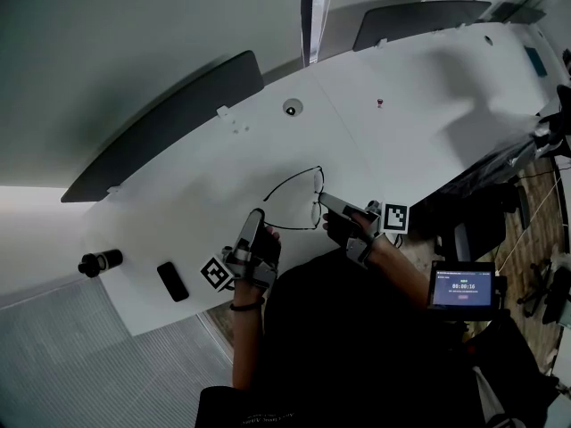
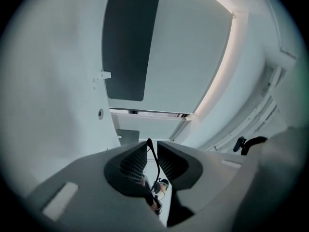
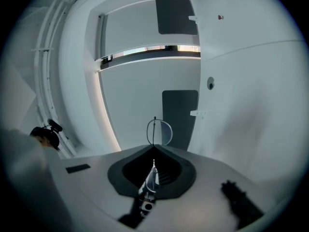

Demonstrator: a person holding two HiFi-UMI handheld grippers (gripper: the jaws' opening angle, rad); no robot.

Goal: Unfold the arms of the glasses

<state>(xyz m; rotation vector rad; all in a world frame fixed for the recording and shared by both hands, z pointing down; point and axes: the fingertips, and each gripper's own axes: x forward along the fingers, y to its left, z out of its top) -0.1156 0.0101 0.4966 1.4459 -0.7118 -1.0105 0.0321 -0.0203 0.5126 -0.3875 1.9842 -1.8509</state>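
A: What is the setting?

B: A long white table [image 1: 428, 123] in a pale room, with two dark chair backs [image 1: 169, 123] behind its far edge. The person's dark clothing fills the bottom of the head view and covers part of the near edge.

A: Where are the glasses?

B: The glasses [image 3: 160, 132] are held up over the table near the person, stretched between the two grippers.

A: How does each gripper hold them?

B: The right gripper [image 1: 326, 200] has its jaws pressed together on the front frame, and one lens shows just past the tips. The left gripper [image 1: 257, 217] has its jaws a little apart. The thin temple arm [image 2: 150, 146] runs through the gap beside one pad, with space on the other side.

A: What else is around?

B: On the table, well to the left, a black cylinder [image 1: 98, 262] lies near a flat black slab [image 1: 172, 281]. Farther back are a round grommet [image 1: 293, 107] and a tiny red speck [image 1: 380, 102]. Off the table on the right, a small lit screen [image 1: 462, 285] shows digits too small to read.
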